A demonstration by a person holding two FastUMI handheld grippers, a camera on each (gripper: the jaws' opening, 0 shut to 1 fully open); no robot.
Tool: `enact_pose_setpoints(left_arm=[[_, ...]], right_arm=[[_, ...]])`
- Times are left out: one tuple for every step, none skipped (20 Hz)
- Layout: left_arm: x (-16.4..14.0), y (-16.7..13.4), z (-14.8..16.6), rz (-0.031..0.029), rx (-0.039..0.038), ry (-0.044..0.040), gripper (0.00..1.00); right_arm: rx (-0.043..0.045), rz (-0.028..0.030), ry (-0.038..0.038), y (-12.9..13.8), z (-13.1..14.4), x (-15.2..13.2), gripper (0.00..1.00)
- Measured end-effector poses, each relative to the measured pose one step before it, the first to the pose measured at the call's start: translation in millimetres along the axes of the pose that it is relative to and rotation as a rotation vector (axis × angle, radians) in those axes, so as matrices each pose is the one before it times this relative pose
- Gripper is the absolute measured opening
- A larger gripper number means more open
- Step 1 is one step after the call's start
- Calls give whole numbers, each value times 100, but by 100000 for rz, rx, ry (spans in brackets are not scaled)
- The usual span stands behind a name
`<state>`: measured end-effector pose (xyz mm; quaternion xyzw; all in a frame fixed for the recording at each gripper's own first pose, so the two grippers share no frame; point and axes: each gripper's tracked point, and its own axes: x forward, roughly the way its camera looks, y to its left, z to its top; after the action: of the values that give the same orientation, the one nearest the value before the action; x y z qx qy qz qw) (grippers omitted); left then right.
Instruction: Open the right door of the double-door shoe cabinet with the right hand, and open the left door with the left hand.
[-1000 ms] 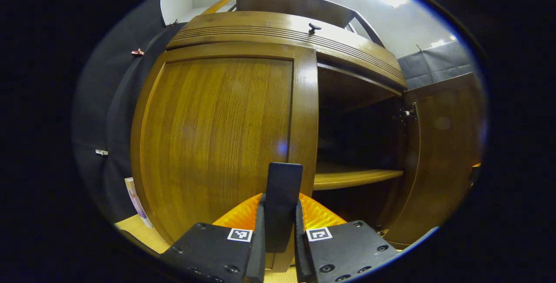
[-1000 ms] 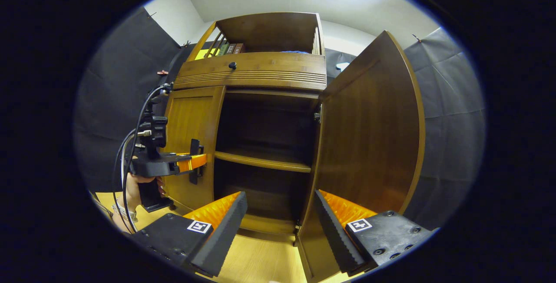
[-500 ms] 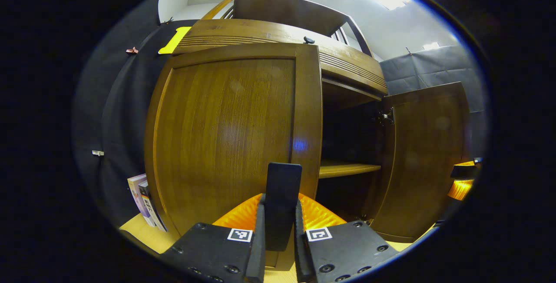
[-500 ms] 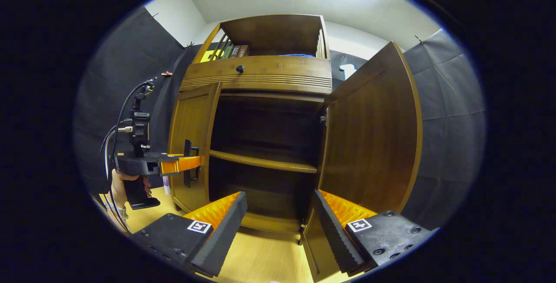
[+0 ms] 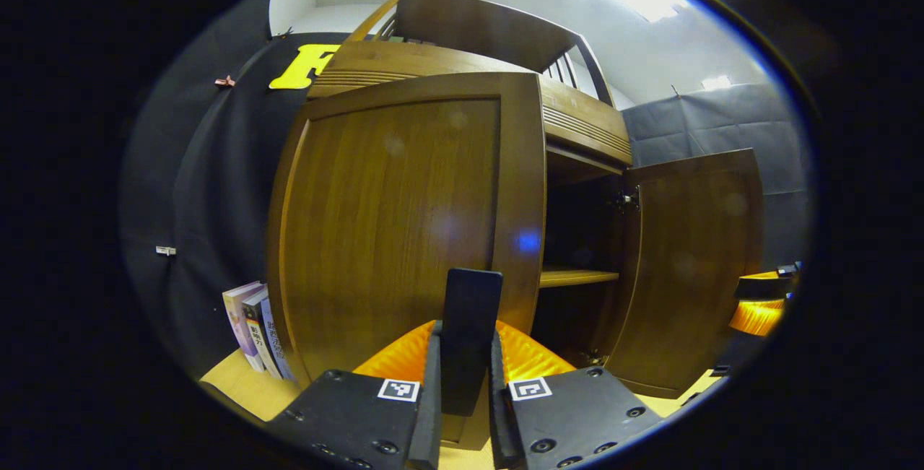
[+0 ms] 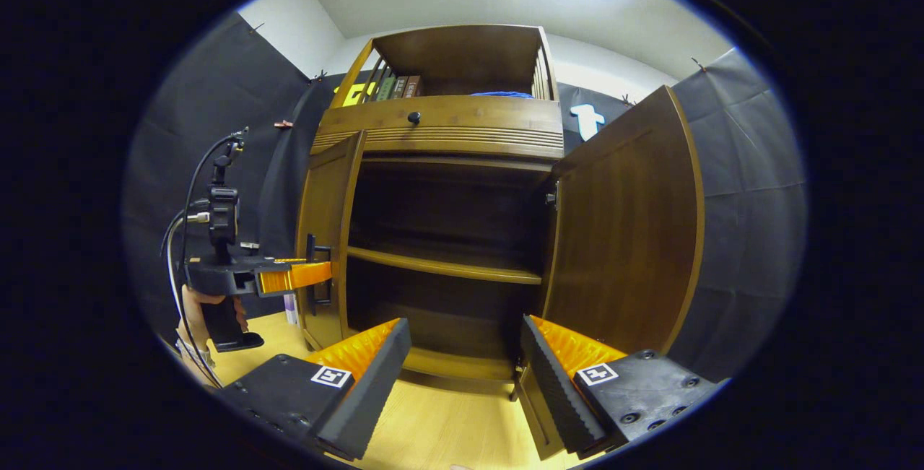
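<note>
So the shoe cabinet is a glossy brown wood piece with visible grain, ribbed trim along the top band and a little dark round knob up there. The right door hangs wide open off the cabinet's right side, and the right claw sits in front of the cabinet with its fingers spread, gripping nothing. The left door is swung partway out from the cabinet front, and the left claw is pressed together on the door's slim dark upright handle, a flat bar shape. I'd say the right half is done and the left is mid-swing. What could go wrong: that handle is narrow and smooth-looking, so if the pull goes straight back instead of following the hinge arc, the ridged pads could slide off it and the door would stall half open. Also there are books standing on the floor just left of the cabinet, so a door swung too far might bump them. Inside the cabinet a plain wooden shelf runs across the dark interior.
</note>
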<state>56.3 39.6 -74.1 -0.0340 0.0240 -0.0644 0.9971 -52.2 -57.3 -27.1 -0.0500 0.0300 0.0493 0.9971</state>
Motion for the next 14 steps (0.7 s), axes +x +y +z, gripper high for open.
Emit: enact_pose_setpoints(left_arm=[[-531, 84, 73, 581, 619, 119, 31], [-571, 247, 127, 596, 738, 80, 30], [-289, -74, -41, 435, 334, 25, 30], [-503, 275, -24, 297, 5, -10, 30], [-521, 266, 13, 242, -44, 118, 30], [-649, 249, 86, 426, 219, 59, 31], [-620, 461, 78, 622, 471, 386, 31], [-678, 355, 171, 677, 514, 67, 31], [-633, 451, 63, 769, 359, 53, 29], [-578, 446, 70, 695, 0, -56, 30], [-812, 814, -172, 562, -56, -35, 30], [-487, 452, 70, 647, -301, 70, 32], [-444, 401, -4, 695, -518, 212, 29], [-152, -17, 207, 521, 60, 269, 30]], right_arm=[[723, 806, 502, 414, -58, -50, 95], [963, 839, 354, 438, -93, -134, 96], [902, 667, 195, 348, -22, -52, 96], [831, 762, -50, 340, -79, -9, 96], [624, 781, -63, 355, -57, 70, 96], [530, 769, 87, 385, -93, 221, 98], [418, 1010, 254, 497, -161, 208, 99], [252, 1340, 389, 590, -231, 119, 99], [102, 1570, 157, 632, -231, 70, 95], [-64, 1593, -80, 695, 7, 171, 98], [-271, 1493, -157, 663, 51, 271, 97], [-657, 1061, -162, 588, 3, 322, 99], [-1022, 128, -394, 437, 50, 222, 98], [-1130, -285, -671, 293, 58, 212, 98]])
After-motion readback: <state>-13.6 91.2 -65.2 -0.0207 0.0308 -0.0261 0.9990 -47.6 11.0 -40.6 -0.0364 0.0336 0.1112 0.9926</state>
